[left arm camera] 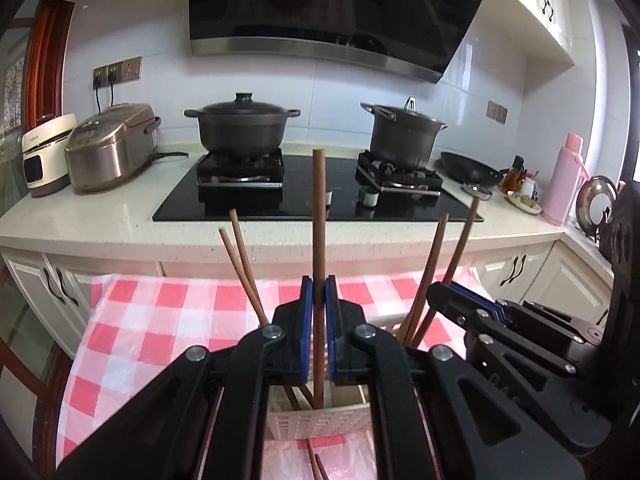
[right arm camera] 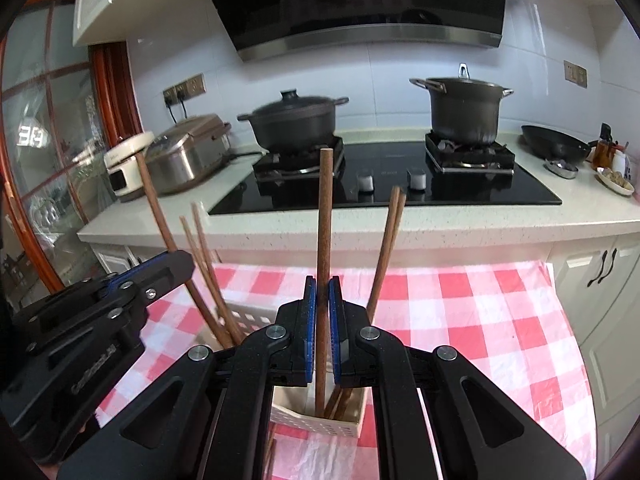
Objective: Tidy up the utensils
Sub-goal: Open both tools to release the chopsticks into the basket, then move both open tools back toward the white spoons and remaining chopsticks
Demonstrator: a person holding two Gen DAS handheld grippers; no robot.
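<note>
Each tongs is clamped on 1 wooden chopstick: left tongs [left arm camera: 319, 294] on the left chopstick [left arm camera: 319, 216], right tongs [right arm camera: 322, 294] on the right chopstick [right arm camera: 325, 216]. Both stand near upright, lower ends inside the white slotted holder [left arm camera: 320, 420] directly below.

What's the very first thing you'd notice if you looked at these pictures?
Two black grippers, the left gripper and the right gripper, each pinch one brown chopstick upright, its lower end inside a white holder on the red-checked tablecloth. Behind, two dark pots sit on the black stove.
</note>
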